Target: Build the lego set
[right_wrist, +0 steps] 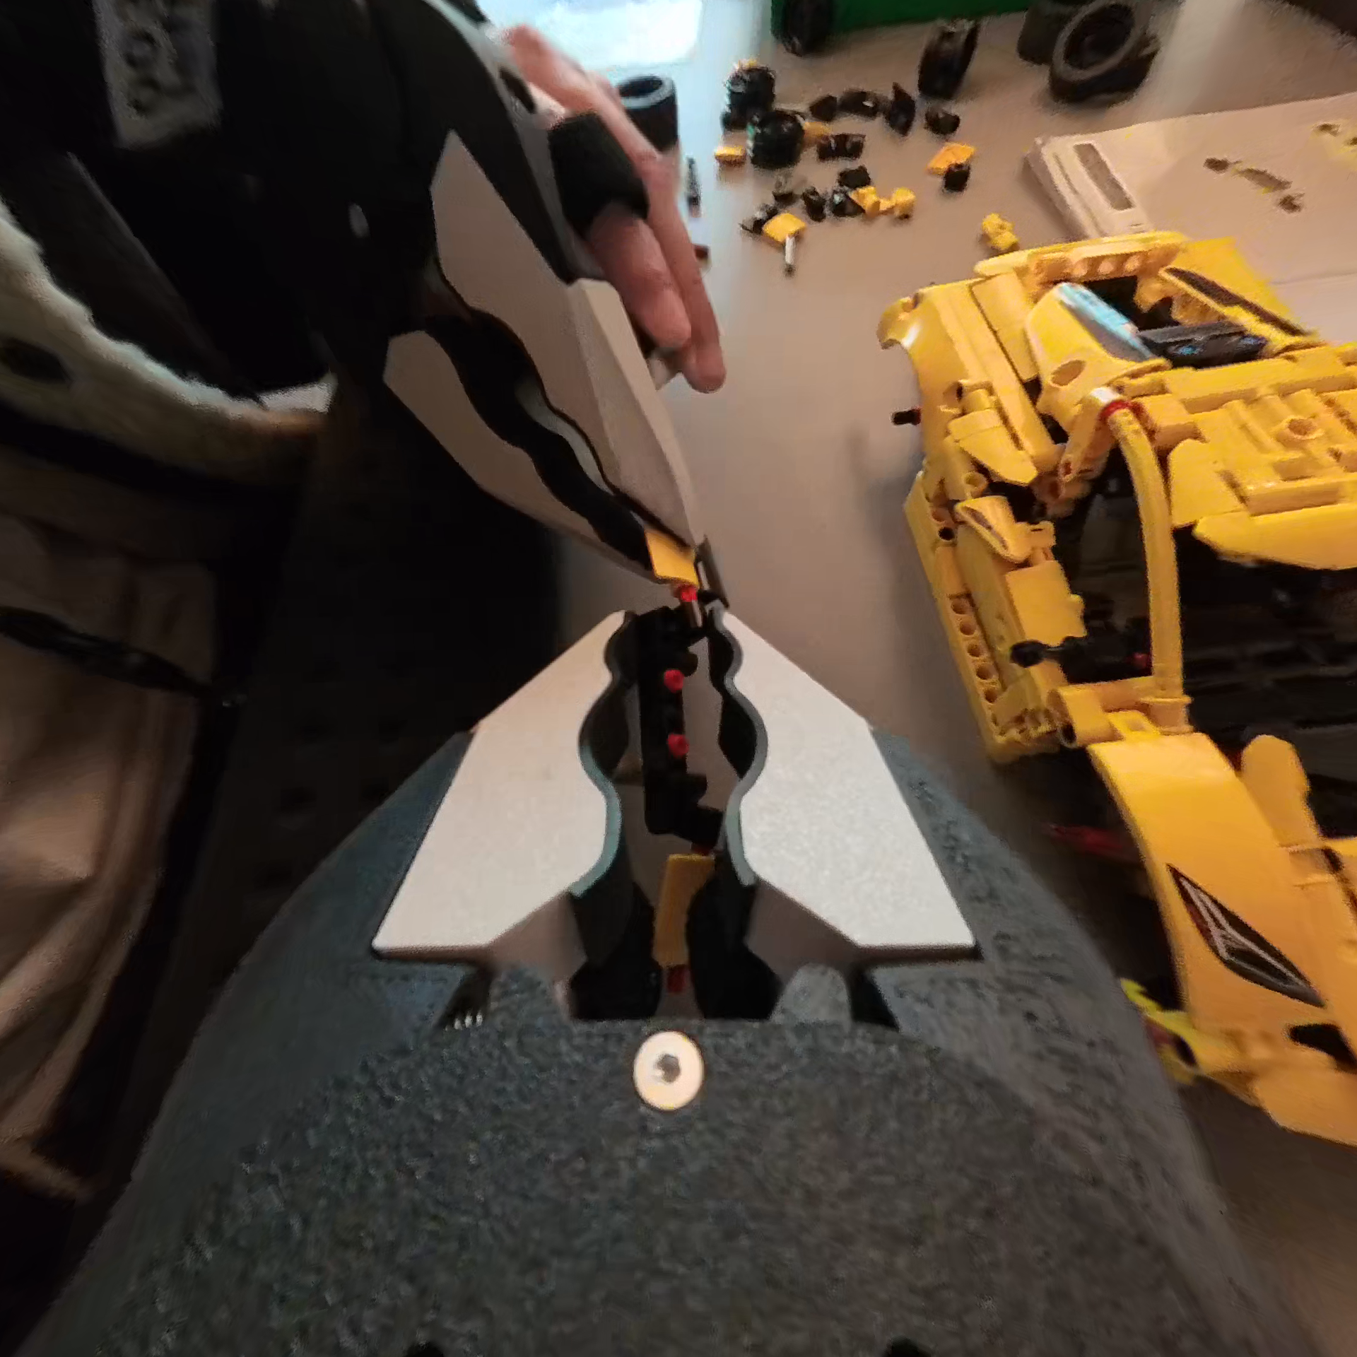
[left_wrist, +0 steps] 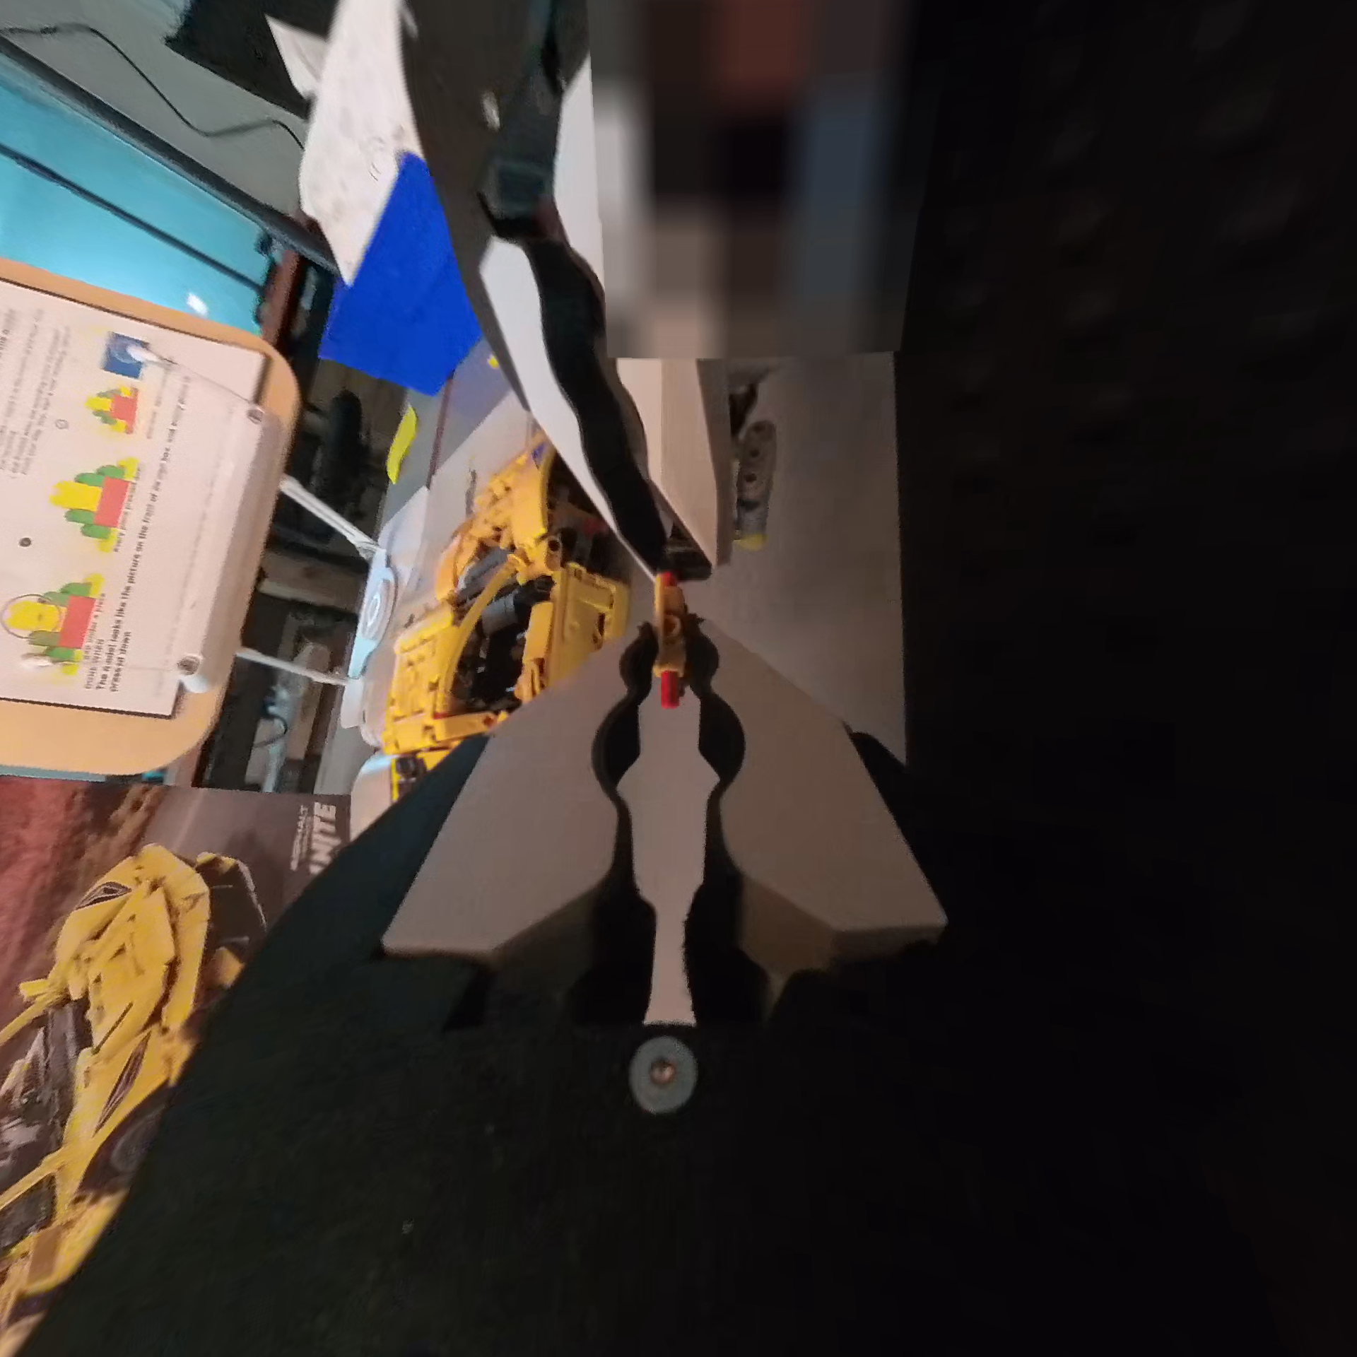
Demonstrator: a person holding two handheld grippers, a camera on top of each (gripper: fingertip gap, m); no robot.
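In the left wrist view my left gripper (left_wrist: 670, 650) is shut on a small yellow piece with a red pin (left_wrist: 670, 637). My right gripper (left_wrist: 681, 564) comes in from above, tip to tip with it. In the right wrist view my right gripper (right_wrist: 672, 624) is shut on a black beam with red pins (right_wrist: 672, 734), which has a yellow part at its near end. The left gripper (right_wrist: 686, 576) reaches in from the upper left, and its yellow piece (right_wrist: 670, 562) meets the far end of the beam. The yellow Lego car (right_wrist: 1138, 587) lies on the table to the right, and it also shows in the left wrist view (left_wrist: 507, 624).
Loose black and yellow parts (right_wrist: 844, 169) and black tyres (right_wrist: 1101, 51) lie at the back of the table (right_wrist: 793, 440). An instruction booklet (right_wrist: 1175, 169) lies behind the car. A hand (right_wrist: 646, 257) holds the left gripper. The set's box (left_wrist: 110, 991) and a sign board (left_wrist: 125, 514) stand to the left. My two grippers' fingertips are within a few centimetres of each other.
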